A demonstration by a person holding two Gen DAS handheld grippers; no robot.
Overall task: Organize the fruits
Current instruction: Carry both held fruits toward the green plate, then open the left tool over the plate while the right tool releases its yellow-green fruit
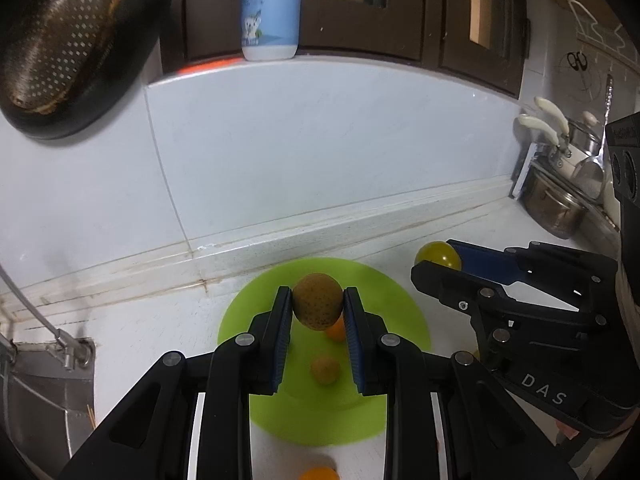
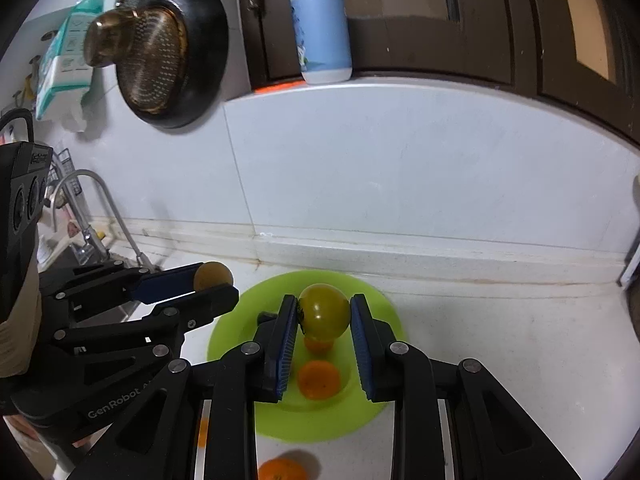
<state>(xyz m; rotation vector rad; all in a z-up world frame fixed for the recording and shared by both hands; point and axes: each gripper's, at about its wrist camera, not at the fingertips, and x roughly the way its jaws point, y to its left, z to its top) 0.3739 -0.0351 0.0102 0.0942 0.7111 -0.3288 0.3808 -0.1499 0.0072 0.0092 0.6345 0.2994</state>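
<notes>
**Both claws loaded above the plate**

Now the left gripper [image 1: 317, 307] is clamped on a brown speckled fruit [image 1: 317, 302], and the right gripper [image 2: 323, 312] on a yellow-green tomato [image 2: 324, 312]. Below and just ahead of both claws lies the green plate [image 1: 400, 312], two small oranges [image 2: 319, 379] already on it. Released from this height, either round fruit would likely roll off the shallow plate or knock the oranges. The speckled fruit's long axis stands roughly upright; the tomato's dark stem scar faces the left pad.
</notes>
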